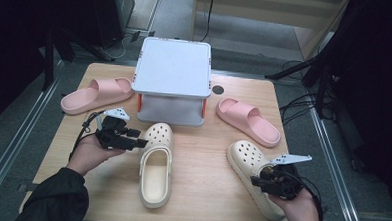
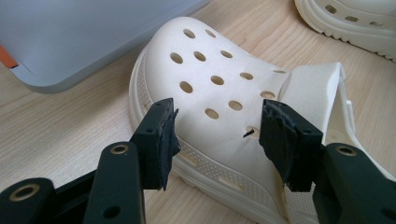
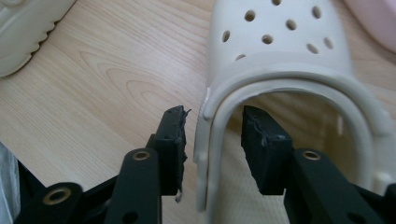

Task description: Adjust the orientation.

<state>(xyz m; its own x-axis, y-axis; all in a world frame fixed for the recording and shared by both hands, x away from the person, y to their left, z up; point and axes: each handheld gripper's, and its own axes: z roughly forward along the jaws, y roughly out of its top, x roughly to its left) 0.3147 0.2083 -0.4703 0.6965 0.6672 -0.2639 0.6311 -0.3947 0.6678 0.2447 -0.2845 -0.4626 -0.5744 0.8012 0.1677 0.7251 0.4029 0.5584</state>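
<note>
Both tools gape: left tool (image 2: 217, 135) straddles one clog (image 2: 219, 93), right tool (image 3: 212, 144) straddles the other clog's (image 3: 280, 65) side wall, grip unclear.

1. My left hand (image 1: 89, 153) comes in from the lower left, dark sleeve down to the wrist, palm cupped under the claw's body.
2. My left claw (image 1: 141, 141) points level toward the right, its grey plate on top and its cable looping back by my wrist.
3. In the left gripper view, its 2 jaws stand wide apart, the pads (image 2: 161, 140) clear of any contact.
4. My right hand (image 1: 300, 207) enters at the lower right corner, wrapped around the claw's body.
5. My right claw (image 1: 256, 180) points left, grey plate raised above it.
6. In the right gripper view, its 2 jaws stand partly apart, pads (image 3: 175, 140) not pressing.
</note>
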